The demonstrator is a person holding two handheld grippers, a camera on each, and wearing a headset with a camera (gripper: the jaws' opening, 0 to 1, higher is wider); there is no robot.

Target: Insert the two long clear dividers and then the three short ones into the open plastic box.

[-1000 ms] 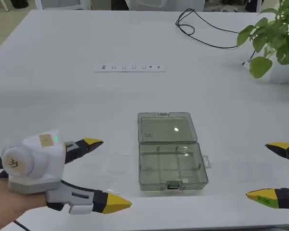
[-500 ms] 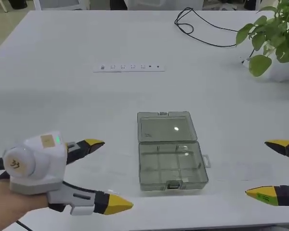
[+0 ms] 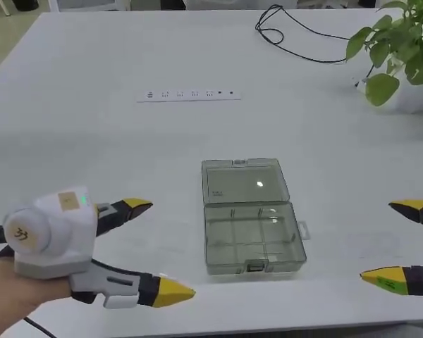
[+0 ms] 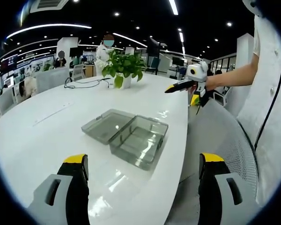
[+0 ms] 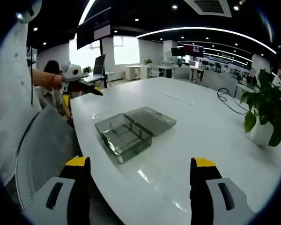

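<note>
- Broadly, the white table (image 3: 92,141) carries the open plastic box (image 3: 225,266) between the tools.
- Left gripper (image 3: 166,248) and right gripper (image 3: 384,241) hover with jaws wide, holding nothing.
- Clear dividers (image 3: 259,232) seem already seated as a grid inside; little looks left.

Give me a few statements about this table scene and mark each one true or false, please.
1. The plastic box lies open, its lid flat on the table. True.
2. The left gripper is shut on a divider. False: its jaws stand apart and hold nothing.
3. A potted plant stands at the table's far right. True.
4. The right gripper touches the box. False: it is open and apart from the box, to its right.
5. The black cable lies in the box. False: it lies far across the table, near the plant.
</note>
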